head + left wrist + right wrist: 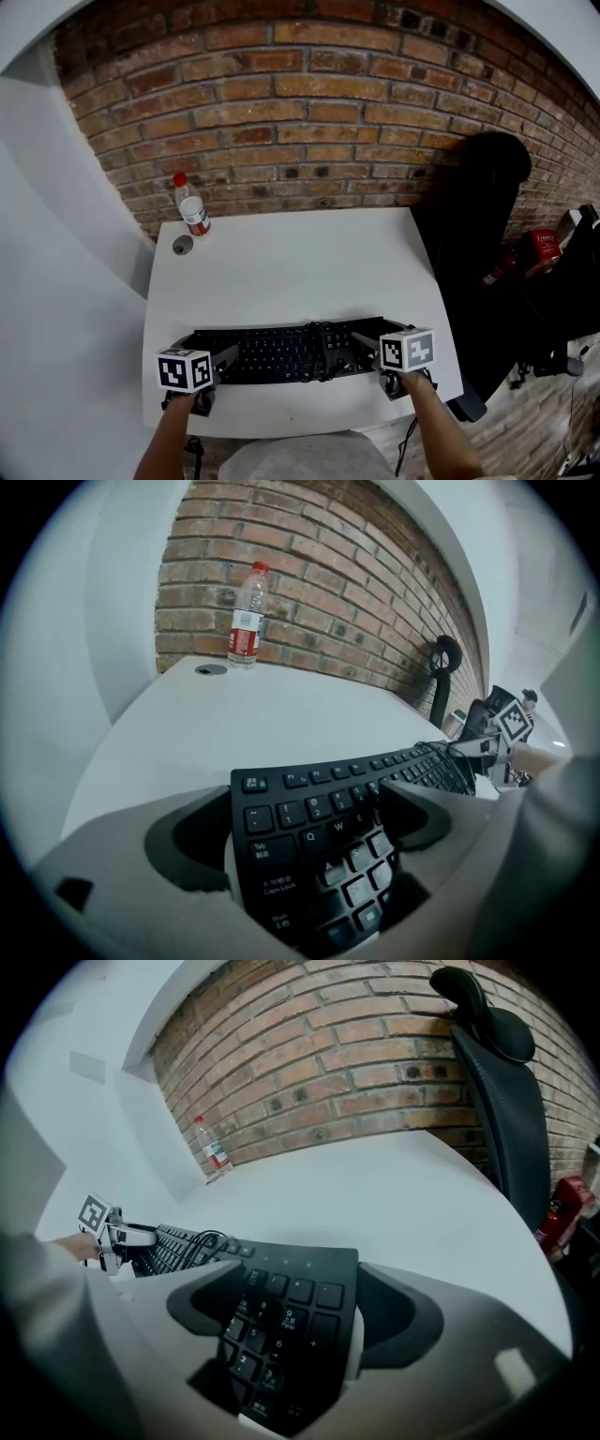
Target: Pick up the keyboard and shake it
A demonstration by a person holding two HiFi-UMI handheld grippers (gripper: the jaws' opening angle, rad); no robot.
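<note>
Two grippers sit at the ends of the black keyboard [281, 352], which lies along the desk's [300, 262] 6 o'clock edge. On the left gripper [298, 817] the jaws stand open around the Esc-and-Tab end. On the right gripper [295, 1288] they stand open around the number pad. A water bottle [193, 212] stands at 11 o'clock.
</note>
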